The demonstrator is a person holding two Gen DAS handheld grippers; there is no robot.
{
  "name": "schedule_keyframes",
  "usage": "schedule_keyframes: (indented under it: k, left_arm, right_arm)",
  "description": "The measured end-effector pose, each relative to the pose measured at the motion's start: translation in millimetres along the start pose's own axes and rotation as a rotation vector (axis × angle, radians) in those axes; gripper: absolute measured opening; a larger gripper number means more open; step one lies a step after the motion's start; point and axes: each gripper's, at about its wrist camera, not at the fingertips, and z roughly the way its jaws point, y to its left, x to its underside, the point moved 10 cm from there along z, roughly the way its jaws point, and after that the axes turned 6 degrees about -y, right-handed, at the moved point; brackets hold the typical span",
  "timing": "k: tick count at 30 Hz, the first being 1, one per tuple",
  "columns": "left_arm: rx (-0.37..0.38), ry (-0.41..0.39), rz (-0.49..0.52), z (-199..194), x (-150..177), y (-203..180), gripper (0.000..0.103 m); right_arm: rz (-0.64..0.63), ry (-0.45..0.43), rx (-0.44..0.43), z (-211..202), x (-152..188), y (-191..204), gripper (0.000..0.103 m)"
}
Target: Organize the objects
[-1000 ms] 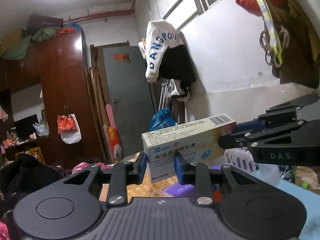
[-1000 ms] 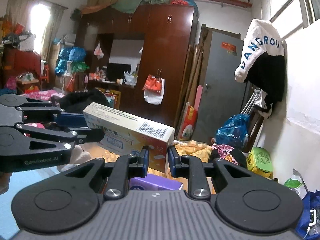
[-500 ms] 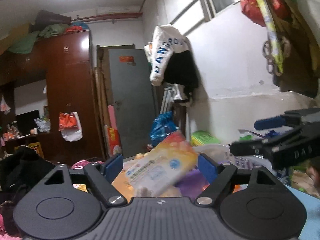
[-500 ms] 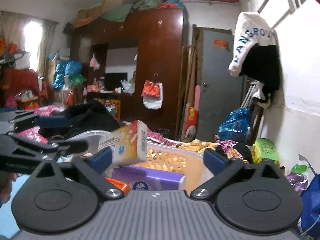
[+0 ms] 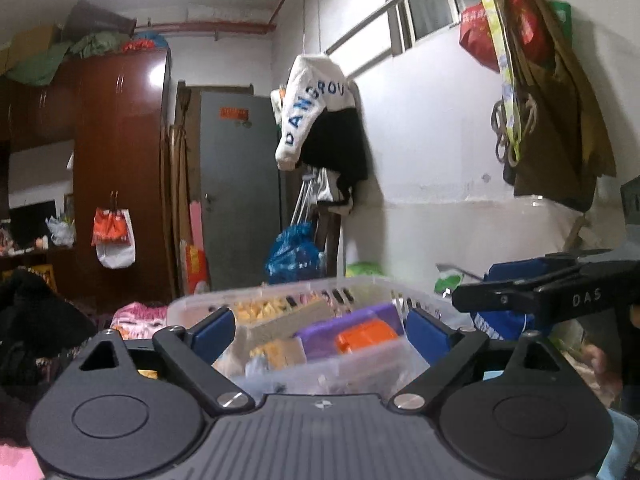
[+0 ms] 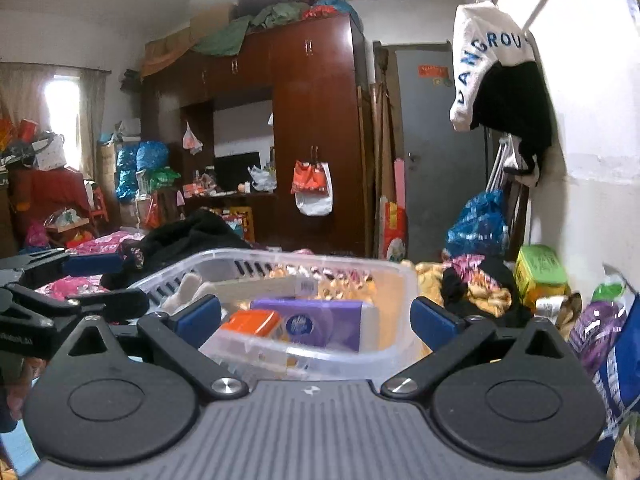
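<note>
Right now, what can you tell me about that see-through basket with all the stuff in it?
The clear plastic basket sits just ahead of both open grippers, and nothing grips it. It is rectangular with rounded corners, a thick rim and slotted walls. Inside lie a purple tissue pack, an orange item and a long pale box with a barcode. Yellow patterned cloth shows through its far side. What it rests on is hidden.

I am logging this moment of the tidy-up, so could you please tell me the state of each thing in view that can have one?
left gripper: open, holding nothing.
right gripper: open, holding nothing.
clear basket: upright, partly filled.
medicine box: lying inside the basket, released.
purple tissue pack: lying in the basket, looks sealed.
orange item: in the basket beside the tissue pack.
grey door: shut.
</note>
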Motion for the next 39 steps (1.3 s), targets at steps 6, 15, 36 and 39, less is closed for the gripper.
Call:
schedule_keyframes:
  k: [6,15,36,39]
  left_arm:
    - [0.010,0.036,-0.036,-27,9,-7,0.095]
    - [0.022,0.099,-0.150,-90,23,-26,0.096]
    - [-0.076,0.134,-0.067,-116,51,-51,0.097]
    - [-0.082,0.115,-0.060,-118,49,-51,0.097]
  right_arm:
    - [-0.017,0.027,0.065,-24,8,2,0.103]
    - [0.000,0.018,0.186,-78,24,8,0.103]
    - [0.037,0.011,0.117,-102,63,32,0.103]
    - [0.037,0.010,0.113,-102,62,33,0.103]
